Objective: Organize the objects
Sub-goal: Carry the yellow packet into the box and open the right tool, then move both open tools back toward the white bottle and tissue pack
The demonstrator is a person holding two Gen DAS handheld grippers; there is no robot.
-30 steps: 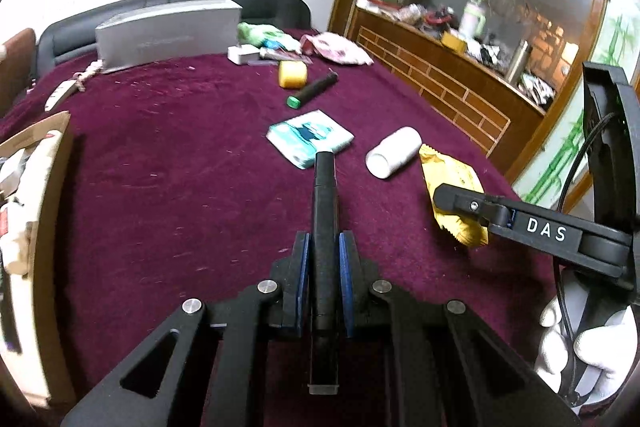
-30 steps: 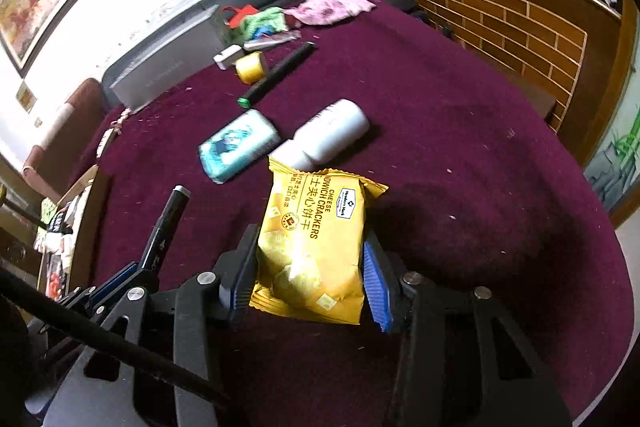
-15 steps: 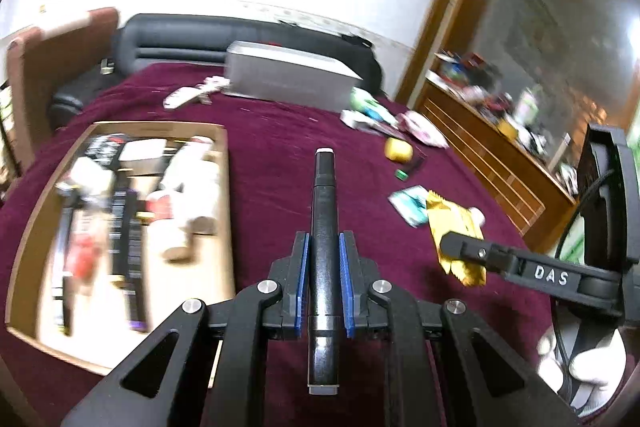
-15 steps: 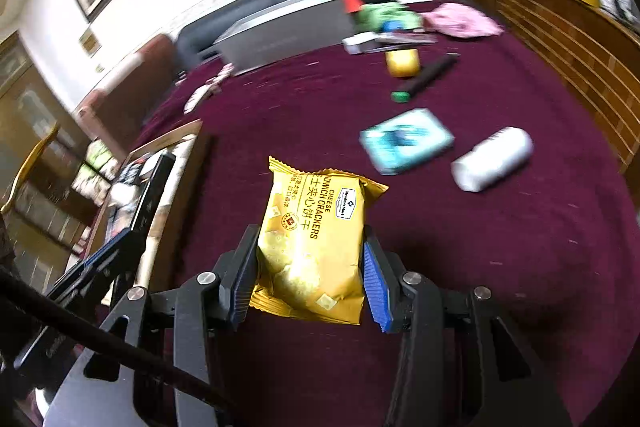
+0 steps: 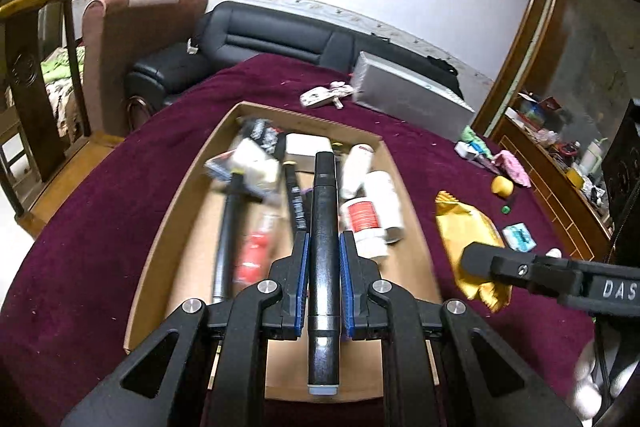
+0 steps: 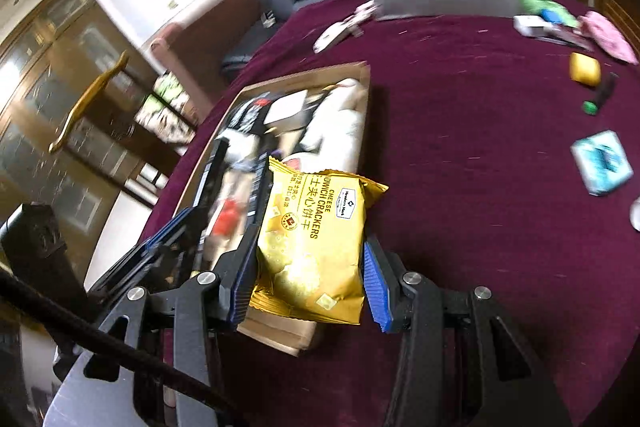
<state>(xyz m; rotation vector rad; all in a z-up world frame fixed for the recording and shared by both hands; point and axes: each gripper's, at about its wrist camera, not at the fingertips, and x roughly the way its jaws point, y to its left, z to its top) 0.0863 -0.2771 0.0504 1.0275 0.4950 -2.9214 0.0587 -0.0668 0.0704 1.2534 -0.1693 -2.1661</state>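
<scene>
My left gripper [image 5: 323,247] is shut on a black marker pen [image 5: 324,227] and holds it above the open cardboard box [image 5: 184,183]. The box holds several bottles, pens and packets. My right gripper [image 6: 308,251] is shut on a yellow cheese cracker packet [image 6: 316,239], held over the box's near right corner [image 6: 366,75]. The packet and right gripper also show in the left wrist view [image 5: 468,239], just right of the box.
On the maroon cloth to the right lie a teal tissue pack [image 6: 602,161], a green-capped black marker [image 6: 600,95], a yellow object [image 6: 585,67] and a pink cloth [image 6: 608,35]. A grey box [image 5: 408,91] and a black sofa [image 5: 280,35] stand behind. Chairs stand on the left.
Both grippers swung left from the loose objects to the cardboard box, carrying the marker pen and the cracker packet. The box now lies directly under them.
</scene>
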